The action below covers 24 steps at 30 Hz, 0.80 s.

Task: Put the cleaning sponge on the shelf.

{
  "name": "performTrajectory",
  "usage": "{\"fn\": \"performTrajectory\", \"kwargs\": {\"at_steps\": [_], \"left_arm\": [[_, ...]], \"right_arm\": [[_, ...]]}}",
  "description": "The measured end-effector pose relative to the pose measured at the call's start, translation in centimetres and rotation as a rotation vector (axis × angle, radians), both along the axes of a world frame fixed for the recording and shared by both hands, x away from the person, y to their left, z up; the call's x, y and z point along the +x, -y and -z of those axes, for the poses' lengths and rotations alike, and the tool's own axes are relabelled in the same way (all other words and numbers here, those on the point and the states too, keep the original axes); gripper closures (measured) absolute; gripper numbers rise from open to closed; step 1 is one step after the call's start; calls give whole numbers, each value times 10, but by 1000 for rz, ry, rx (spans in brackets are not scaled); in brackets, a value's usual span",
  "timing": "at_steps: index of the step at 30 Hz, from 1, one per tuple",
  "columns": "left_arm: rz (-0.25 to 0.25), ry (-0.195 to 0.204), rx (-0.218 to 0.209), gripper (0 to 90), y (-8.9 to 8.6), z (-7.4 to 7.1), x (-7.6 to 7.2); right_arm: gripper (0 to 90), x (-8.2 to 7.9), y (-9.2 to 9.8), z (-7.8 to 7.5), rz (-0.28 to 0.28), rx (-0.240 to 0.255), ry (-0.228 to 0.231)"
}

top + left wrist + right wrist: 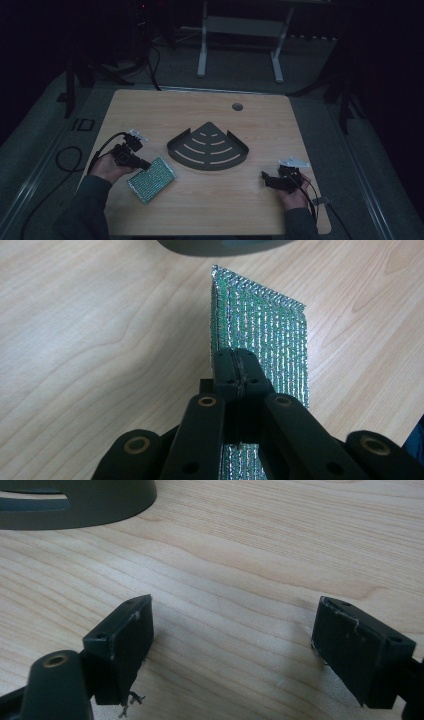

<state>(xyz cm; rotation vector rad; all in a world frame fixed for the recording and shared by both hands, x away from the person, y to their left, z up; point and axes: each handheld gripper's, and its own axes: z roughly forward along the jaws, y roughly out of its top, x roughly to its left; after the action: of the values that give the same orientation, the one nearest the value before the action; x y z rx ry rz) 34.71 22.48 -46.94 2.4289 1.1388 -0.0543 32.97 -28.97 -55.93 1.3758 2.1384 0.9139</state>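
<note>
High view: wooden table, my two grippers at its near edge, dark grey fan-shaped slotted rack at the middle.
Thing in hand: flat silver-green foil pouch — near-left of the rack, apart from it.
Left gripper: my jaws are clamped tight on the pouch's near edge; in the left gripper view the pouch stands tilted on edge beyond my jaw tips, the far end pointing at the rack's rim.
Right gripper: jaws spread wide, nothing between them — bare table underneath, the rack's corner off to one side.
Step, as I judge it: pick-up of the pouch.
Next move calls for: a firm pinch, the pouch carried clear over the rack's raised rim, then set down inside.
</note>
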Motion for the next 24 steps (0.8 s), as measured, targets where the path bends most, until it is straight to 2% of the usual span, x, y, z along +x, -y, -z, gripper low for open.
{"fn": "performTrajectory", "kwargs": {"at_steps": [4, 12, 15, 24], "left_arm": [[-14, 6, -9, 900, -1, -4, 1], [-9, 23, -4, 900, -1, -12, 4], [-9, 34, -2, 900, 1, -20, 8], [-18, 43, -13, 900, 4, -29, 17]], "right_arm": [[164, 0, 0, 0, 0, 0, 0], [164, 0, 0, 0, 0, 0, 0], [164, 0, 0, 0, 0, 0, 0], [164, 0, 0, 0, 0, 0, 0]]}}
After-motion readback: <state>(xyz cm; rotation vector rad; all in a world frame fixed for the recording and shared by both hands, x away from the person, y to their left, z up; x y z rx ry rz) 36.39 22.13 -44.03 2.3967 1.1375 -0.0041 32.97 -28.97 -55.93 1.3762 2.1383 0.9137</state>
